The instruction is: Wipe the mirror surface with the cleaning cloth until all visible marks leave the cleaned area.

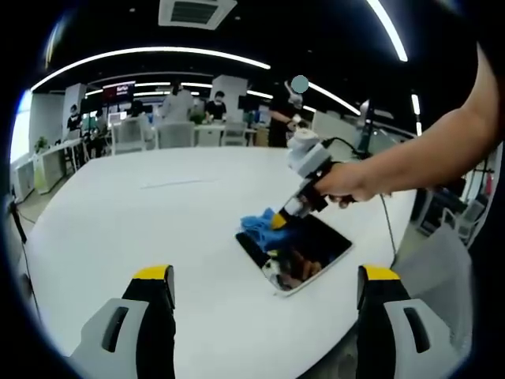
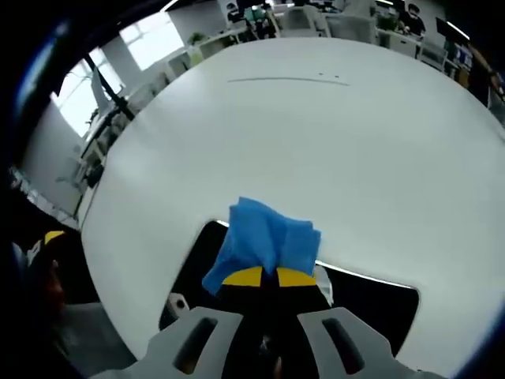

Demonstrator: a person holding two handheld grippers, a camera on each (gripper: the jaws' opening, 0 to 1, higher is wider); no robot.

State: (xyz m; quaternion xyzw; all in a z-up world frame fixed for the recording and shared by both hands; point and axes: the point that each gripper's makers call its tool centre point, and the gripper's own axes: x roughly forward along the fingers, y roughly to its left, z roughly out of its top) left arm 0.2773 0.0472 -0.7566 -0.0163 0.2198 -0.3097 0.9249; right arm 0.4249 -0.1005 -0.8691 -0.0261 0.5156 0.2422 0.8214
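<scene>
A rectangular mirror (image 1: 304, 253) lies flat on the white table (image 1: 158, 221), dark with reflections. My right gripper (image 1: 278, 221), held by a person's hand, presses a blue cleaning cloth (image 1: 259, 224) onto the mirror's far left corner. In the right gripper view the yellow-tipped jaws of my right gripper (image 2: 270, 276) are shut on the blue cloth (image 2: 268, 237), which rests on the mirror (image 2: 379, 304) at its upper edge. My left gripper (image 1: 267, 280) stands open at the near side of the table, short of the mirror, with nothing between its jaws.
The white table (image 2: 316, 134) stretches wide beyond the mirror. At the back of the room stand desks, chairs (image 1: 130, 136) and several people (image 1: 177, 103). A cable (image 1: 385, 221) trails from the right gripper off the table's right edge.
</scene>
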